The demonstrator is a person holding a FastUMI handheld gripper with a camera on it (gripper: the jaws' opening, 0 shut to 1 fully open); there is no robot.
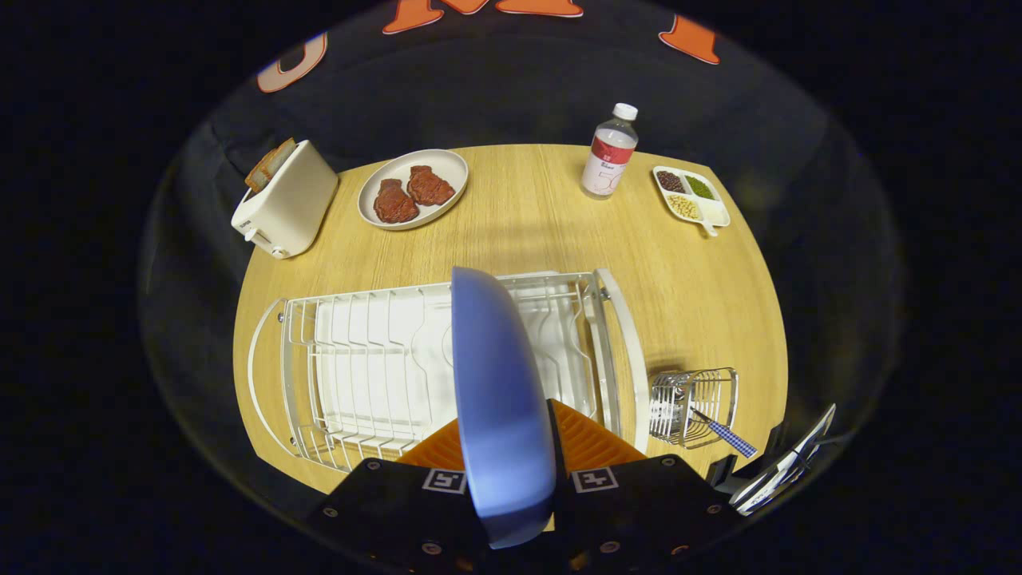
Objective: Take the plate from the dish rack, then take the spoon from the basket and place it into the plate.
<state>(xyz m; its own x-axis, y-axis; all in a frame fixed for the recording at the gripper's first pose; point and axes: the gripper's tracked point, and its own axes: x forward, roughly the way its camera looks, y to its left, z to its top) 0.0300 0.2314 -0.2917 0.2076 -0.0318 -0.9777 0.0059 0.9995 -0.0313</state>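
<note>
A blue plate point(499, 399) stands on edge between my gripper's point(511, 471) two fingers, which press on its rim from both sides. The plate is lifted above the white wire dish rack point(359, 359), whose slots beneath it hold nothing else. Just right of the rack stands a small wire basket point(693, 403). A spoon point(722, 431) with a blue checked handle leans out of the basket toward me.
On the round wooden table point(527, 224), beyond the rack, are a white toaster point(286, 200) with toast, an oval plate point(413, 189) with two pieces of meat, a plastic bottle point(611, 152), and a divided dish point(691, 196) of beans.
</note>
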